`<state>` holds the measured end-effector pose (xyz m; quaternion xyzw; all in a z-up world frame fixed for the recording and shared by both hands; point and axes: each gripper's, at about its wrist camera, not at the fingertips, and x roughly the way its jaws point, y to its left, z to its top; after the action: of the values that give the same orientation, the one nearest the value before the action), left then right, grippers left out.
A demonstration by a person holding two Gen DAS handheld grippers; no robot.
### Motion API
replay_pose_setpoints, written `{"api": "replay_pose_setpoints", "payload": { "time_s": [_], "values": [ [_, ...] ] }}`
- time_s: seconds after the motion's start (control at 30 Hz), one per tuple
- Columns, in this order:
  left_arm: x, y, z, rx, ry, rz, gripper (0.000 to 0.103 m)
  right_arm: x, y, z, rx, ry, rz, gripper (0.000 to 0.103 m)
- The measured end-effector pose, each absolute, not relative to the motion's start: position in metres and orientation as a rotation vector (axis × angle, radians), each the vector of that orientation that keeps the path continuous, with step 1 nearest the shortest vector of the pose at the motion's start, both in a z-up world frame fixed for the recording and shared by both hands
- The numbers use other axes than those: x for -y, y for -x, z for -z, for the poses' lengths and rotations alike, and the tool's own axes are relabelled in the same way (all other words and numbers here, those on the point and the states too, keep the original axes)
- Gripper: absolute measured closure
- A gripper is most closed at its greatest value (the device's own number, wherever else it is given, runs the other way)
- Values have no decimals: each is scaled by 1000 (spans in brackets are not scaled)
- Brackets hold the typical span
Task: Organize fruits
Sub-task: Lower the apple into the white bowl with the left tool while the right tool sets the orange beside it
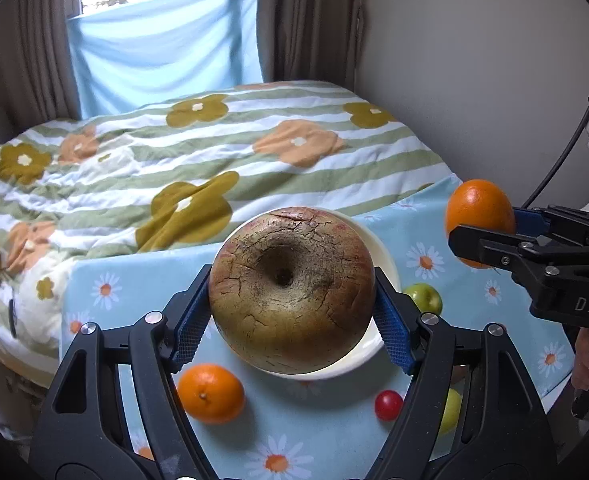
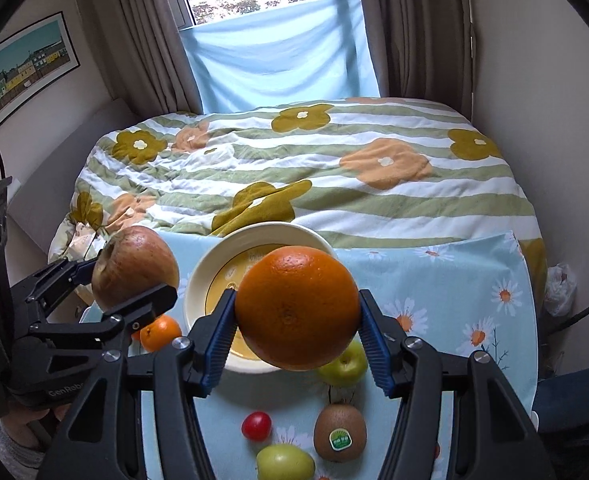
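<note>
My left tongs [image 1: 290,300] clamp the apple [image 1: 292,294] above the bowl [image 2: 198,280]; my right tongs [image 2: 296,312] grip the orange [image 2: 297,307] over it too. The bowl looks empty, so nothing is sorted yet. Tangerine [image 1: 210,393], tomato [image 2: 256,425], kiwi [image 2: 339,432] and 2 green fruits wait on the desk [image 1: 334,432] below.
</note>
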<state>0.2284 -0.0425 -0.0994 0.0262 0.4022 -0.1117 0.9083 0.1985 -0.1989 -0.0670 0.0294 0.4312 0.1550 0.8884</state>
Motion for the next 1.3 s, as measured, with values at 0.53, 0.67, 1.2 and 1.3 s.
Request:
{"api": "replay_pose_setpoints", "payload": {
  "time_s": [0.53, 0.67, 1.2, 1.3],
  "values": [
    [56, -331, 189, -991, -212, 337, 24, 187, -274, 107, -975, -121, -193, 49],
    [60, -342, 199, -1001, -233, 346, 24, 190, -281, 114, -990, -133, -169, 49],
    [45, -337, 168, -927, -211, 386, 0, 182, -295, 112, -994, -134, -151, 49],
    [34, -335, 166, -932, -201, 359, 0, 177, -297, 111, -997, -119, -169, 49]
  ]
}}
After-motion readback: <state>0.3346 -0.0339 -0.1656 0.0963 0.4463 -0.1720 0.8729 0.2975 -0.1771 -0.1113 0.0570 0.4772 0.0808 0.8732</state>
